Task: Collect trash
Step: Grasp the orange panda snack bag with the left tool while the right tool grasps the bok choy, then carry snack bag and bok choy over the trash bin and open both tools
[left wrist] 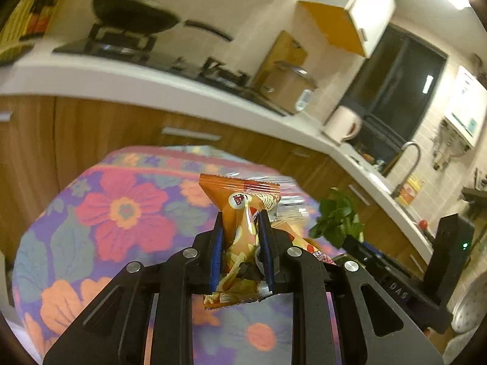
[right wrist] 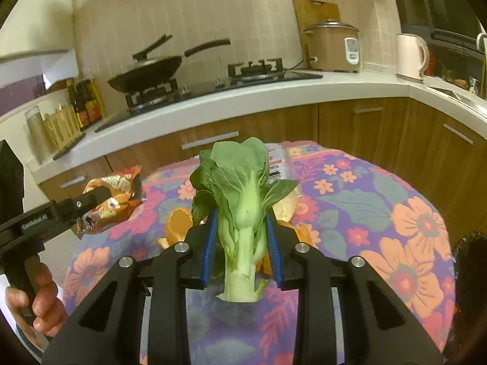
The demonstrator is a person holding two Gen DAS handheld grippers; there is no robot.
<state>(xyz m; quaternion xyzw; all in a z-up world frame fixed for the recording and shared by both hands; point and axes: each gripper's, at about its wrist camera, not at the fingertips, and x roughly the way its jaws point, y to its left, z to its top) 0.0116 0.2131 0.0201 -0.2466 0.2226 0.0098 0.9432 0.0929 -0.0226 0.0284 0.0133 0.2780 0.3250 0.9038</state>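
My left gripper [left wrist: 240, 225] is shut on an orange snack wrapper [left wrist: 243, 213] and holds it above the flowered tablecloth [left wrist: 121, 213]. My right gripper [right wrist: 242, 228] is shut on a bok choy [right wrist: 240, 188], stem end toward the camera, held above the table. In the right wrist view the left gripper [right wrist: 100, 193] and its orange wrapper [right wrist: 118, 182] show at the left. Orange peel pieces [right wrist: 178, 222] lie on the cloth behind the bok choy. In the left wrist view the bok choy leaves [left wrist: 338, 219] and the right gripper's body [left wrist: 411, 283] show at the right.
A clear plastic package [right wrist: 277, 164] lies at the table's far side. Behind the table run wooden cabinets [right wrist: 365, 127] and a white counter [right wrist: 243, 97] with a stove, a black pan [right wrist: 146, 73], a rice cooker [right wrist: 331, 47], a kettle [right wrist: 411, 57] and bottles [right wrist: 85, 100].
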